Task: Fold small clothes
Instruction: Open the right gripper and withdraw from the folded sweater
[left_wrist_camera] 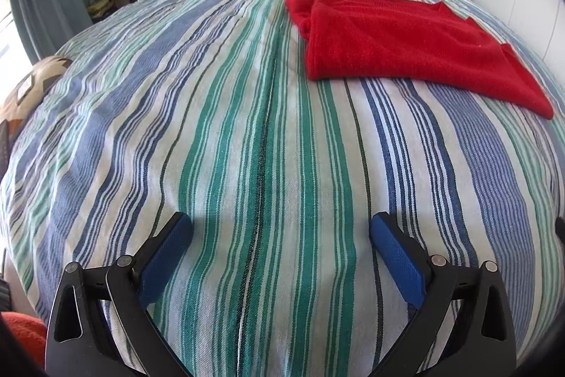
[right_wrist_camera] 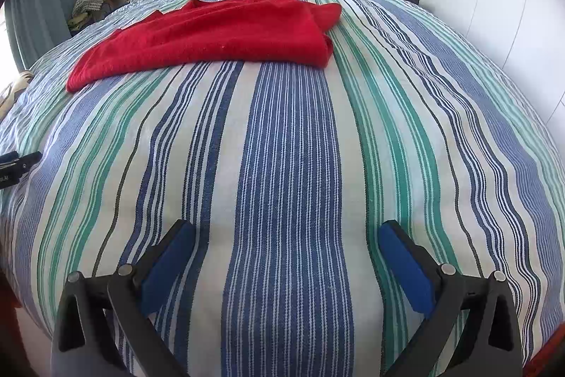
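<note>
Red garment [left_wrist_camera: 406,48] lies folded on the striped bed [left_wrist_camera: 247,147], at one o'clock from my left claw [left_wrist_camera: 281,228]; my right claw [right_wrist_camera: 286,235] and left both gape wide, empty.

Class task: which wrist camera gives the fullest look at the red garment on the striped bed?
The right wrist view: the red garment lies near centre, its whole outline visible. The left wrist view shows it too, pushed toward the right edge.

left gripper [left_wrist_camera: 281,227] jaws apart, right gripper [right_wrist_camera: 286,234] likewise

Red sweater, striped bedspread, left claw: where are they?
Red sweater [right_wrist_camera: 219,37]: right wrist view, middle of its folded top.
Striped bedspread [left_wrist_camera: 247,129]: left wrist view, bare green stripes.
Left claw [left_wrist_camera: 281,235]: left wrist view, midway between fingertips.
</note>
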The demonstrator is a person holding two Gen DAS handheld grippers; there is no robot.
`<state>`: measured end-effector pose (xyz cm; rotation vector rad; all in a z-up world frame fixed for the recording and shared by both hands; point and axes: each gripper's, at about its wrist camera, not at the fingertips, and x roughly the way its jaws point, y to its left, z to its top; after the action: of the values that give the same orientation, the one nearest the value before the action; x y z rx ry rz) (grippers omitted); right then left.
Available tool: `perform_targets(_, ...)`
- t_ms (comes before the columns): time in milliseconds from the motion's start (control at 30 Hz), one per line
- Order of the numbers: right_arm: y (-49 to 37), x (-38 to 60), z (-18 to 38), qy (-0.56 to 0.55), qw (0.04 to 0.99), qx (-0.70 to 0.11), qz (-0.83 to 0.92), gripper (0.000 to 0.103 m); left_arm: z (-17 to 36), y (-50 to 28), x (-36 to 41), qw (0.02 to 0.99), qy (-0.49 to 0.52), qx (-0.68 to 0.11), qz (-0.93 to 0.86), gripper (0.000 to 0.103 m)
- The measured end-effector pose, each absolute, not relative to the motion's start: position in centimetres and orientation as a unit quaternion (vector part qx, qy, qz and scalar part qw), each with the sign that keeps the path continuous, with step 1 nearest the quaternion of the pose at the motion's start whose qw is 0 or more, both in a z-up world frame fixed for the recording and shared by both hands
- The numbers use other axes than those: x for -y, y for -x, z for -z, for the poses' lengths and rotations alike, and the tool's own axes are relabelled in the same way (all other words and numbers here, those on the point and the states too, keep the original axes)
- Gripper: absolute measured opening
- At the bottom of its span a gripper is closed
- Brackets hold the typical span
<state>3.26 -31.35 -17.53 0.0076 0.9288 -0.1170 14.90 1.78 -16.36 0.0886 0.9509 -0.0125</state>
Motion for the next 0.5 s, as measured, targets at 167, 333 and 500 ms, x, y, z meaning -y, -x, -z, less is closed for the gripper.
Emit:
perform_targets(167, -3.3, 31.2, 17.5, -0.001, 0.893, -0.446, 0.061, 0.103, 13.6, -13.7, -1.7, 0.908, -0.033, -0.418, 0.02, 0.102)
perform_targets(333, -3.3, 31.2, 17.5, 0.0, 0.893, -0.446, 0.061, 0.103, 17.2, -14.7, -2.2, 0.874, -0.016, -0.485, 0.017, 0.102)
perform_targets(500, -3.2, 31.2, 17.5, -0.001, 0.893, -0.447, 0.06, 0.103, 17.7, -14.7, -1.3, 0.876, -0.041, -0.48, 0.015, 0.103)
